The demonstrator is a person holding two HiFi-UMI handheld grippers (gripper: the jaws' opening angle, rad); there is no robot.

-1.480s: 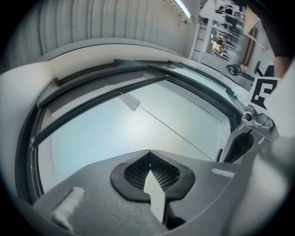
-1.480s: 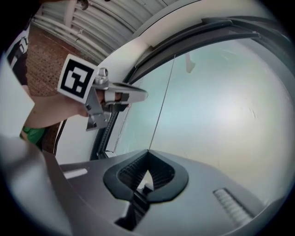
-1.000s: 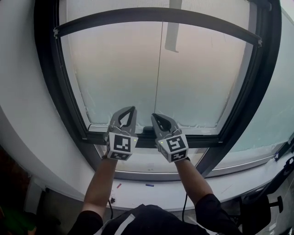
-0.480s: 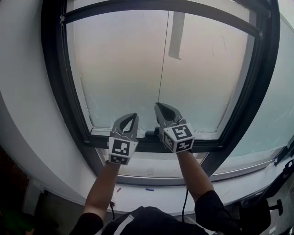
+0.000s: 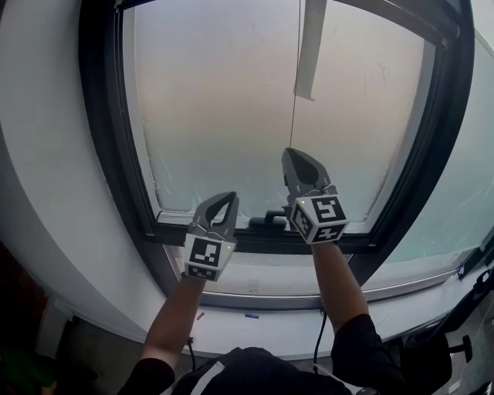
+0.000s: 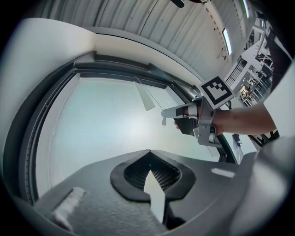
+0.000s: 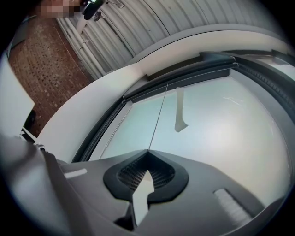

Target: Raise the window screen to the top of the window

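In the head view, the thin pull cord (image 5: 296,77) hangs down the middle of the frosted pane (image 5: 216,116). My right gripper (image 5: 287,152) is shut on the cord's lower end, raised well above the bottom frame (image 5: 363,241). Only the right end of the screen's dark bar (image 5: 401,19) shows at the picture's top edge. The right gripper view has the cord (image 7: 159,115) running straight into the shut right gripper (image 7: 148,150). My left gripper (image 5: 229,197) is shut and empty, low by the bottom frame. Nothing sits between its tips in the left gripper view (image 6: 148,151).
A flat white strip (image 5: 310,54) hangs beside the cord. A dark handle (image 5: 266,221) sits on the bottom frame between my hands. White wall (image 5: 46,154) borders the window on the left. Small items lie on the sill (image 5: 251,315), and a chair (image 5: 444,351) stands low right.
My right gripper has risen along the pane with the cord in it. The screen's dark bar has climbed to the top of the picture. The left gripper has stayed low and rolled slightly.
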